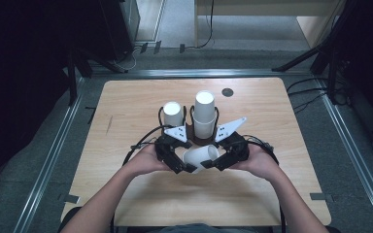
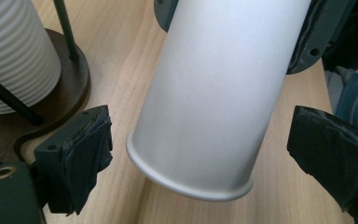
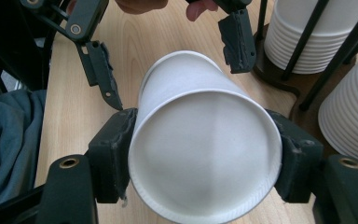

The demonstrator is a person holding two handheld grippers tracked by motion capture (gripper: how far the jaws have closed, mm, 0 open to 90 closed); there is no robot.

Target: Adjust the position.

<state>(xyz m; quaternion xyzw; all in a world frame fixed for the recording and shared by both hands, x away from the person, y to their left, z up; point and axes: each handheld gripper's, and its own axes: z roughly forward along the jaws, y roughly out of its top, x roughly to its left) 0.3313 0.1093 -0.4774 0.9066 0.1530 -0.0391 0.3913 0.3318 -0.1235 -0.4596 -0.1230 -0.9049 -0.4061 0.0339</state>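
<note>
Nearest to us, we count two forearms and two hands coming in from the bottom of the high view, each with one black two-jaw gripper. Between them, above the desk point(image 1: 141, 204), lies one loose paper cup point(image 1: 200, 157), tipped on its side: smooth, white, tapered, with a rolled rim at the mouth.

Our right gripper point(image 3: 205, 156) holds this cup near its flat closed bottom, its two padded jaws pressed on opposite sides of the wall. Our left gripper point(image 2: 200, 154) stands wide: its two jaws, wrapped in rough dark padding, flank the cup's mouth end with clear gaps on both sides, touching nothing. Each gripper carries one pale three-cornered plate on top and trails one black cable.

Just beyond the cup stands one dark rounded holder base point(image 1: 189, 130) with thin black upright rods. On it we count two stacks of white paper cups, their nested rims forming fine horizontal ribs: a lower stack point(image 1: 173, 114) on the left and a taller stack point(image 1: 204, 112) on the right.

The desk is one pale wood-grain board with rounded corners. Farther off, near its back edge, sits one small dark round disc point(image 1: 228, 92).
</note>
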